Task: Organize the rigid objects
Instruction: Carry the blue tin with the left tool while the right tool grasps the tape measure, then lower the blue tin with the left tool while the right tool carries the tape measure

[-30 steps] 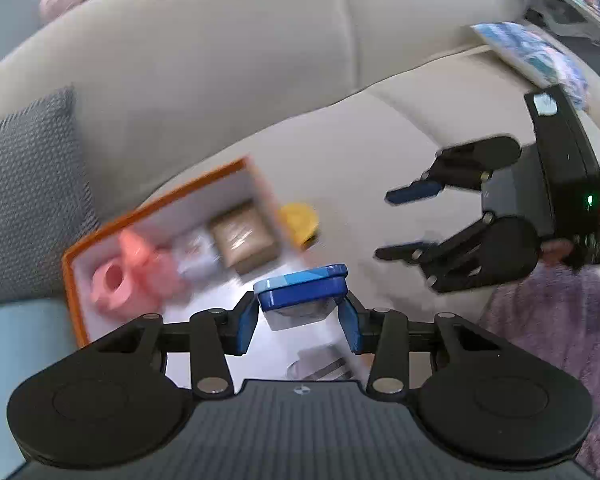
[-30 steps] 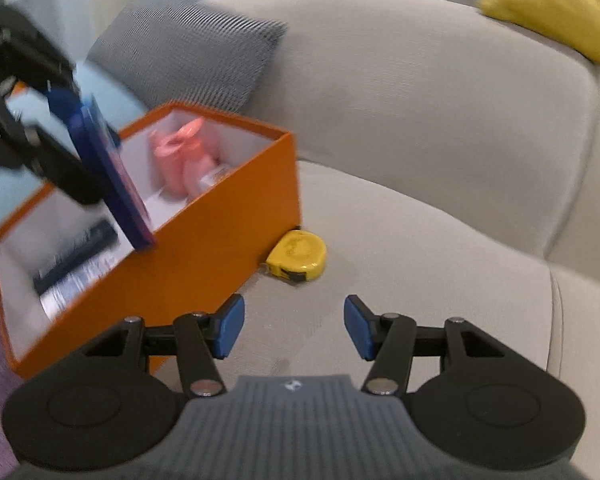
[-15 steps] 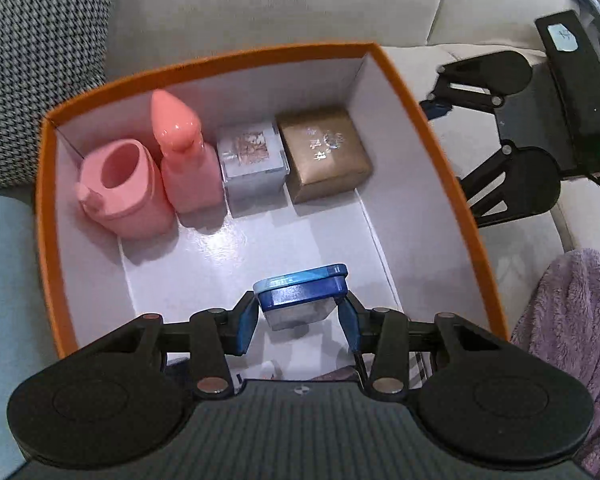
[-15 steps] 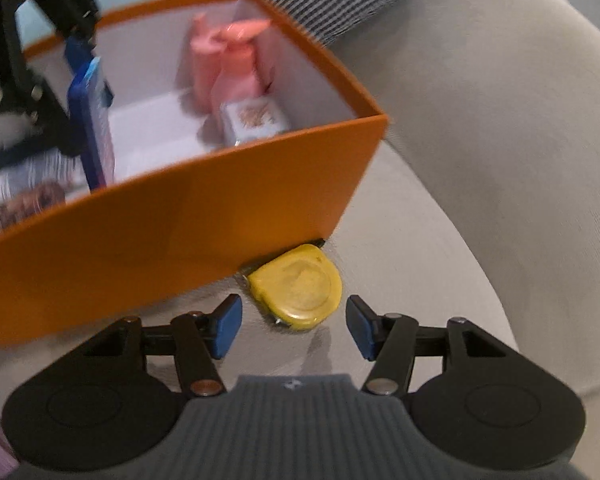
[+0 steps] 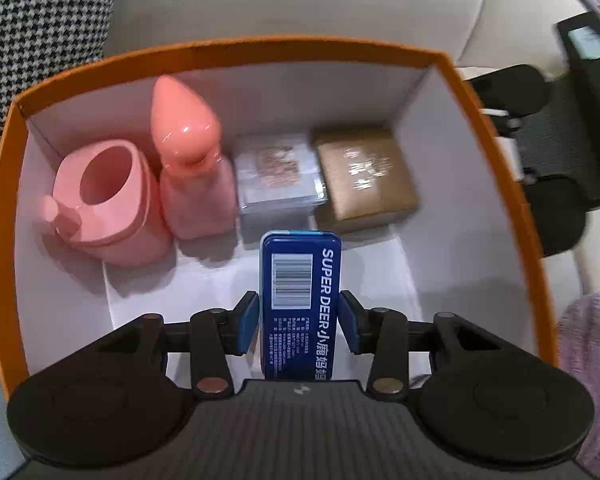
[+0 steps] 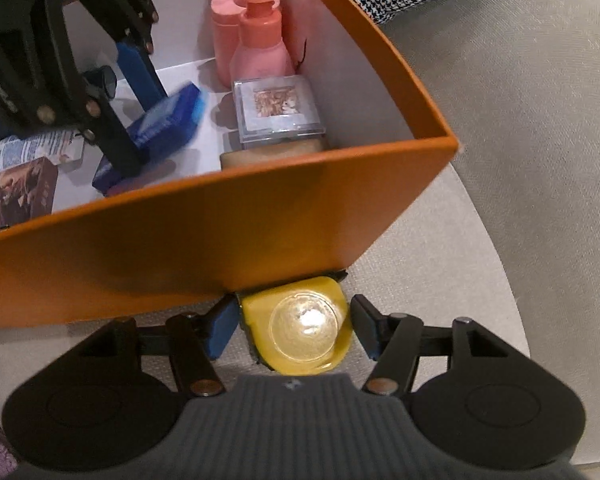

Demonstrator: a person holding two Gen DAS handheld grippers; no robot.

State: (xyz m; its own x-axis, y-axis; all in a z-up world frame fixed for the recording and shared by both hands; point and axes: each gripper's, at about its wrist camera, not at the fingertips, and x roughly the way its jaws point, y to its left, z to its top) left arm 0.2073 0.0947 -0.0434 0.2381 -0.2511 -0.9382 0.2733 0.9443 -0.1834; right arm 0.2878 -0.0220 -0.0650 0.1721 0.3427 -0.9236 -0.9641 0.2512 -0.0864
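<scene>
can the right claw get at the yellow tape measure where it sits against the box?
Probably yes. The right claw already straddles the tape measure, fingers open on either side. The orange box wall crowds its far edge only.

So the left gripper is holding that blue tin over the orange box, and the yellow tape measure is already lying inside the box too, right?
Not quite. The left gripper does hold the blue tin over the orange box, but the yellow tape measure lies outside it, on the sofa cushion against the box's outer wall, between the right gripper's open jaws. The right wrist view shows this.
</scene>
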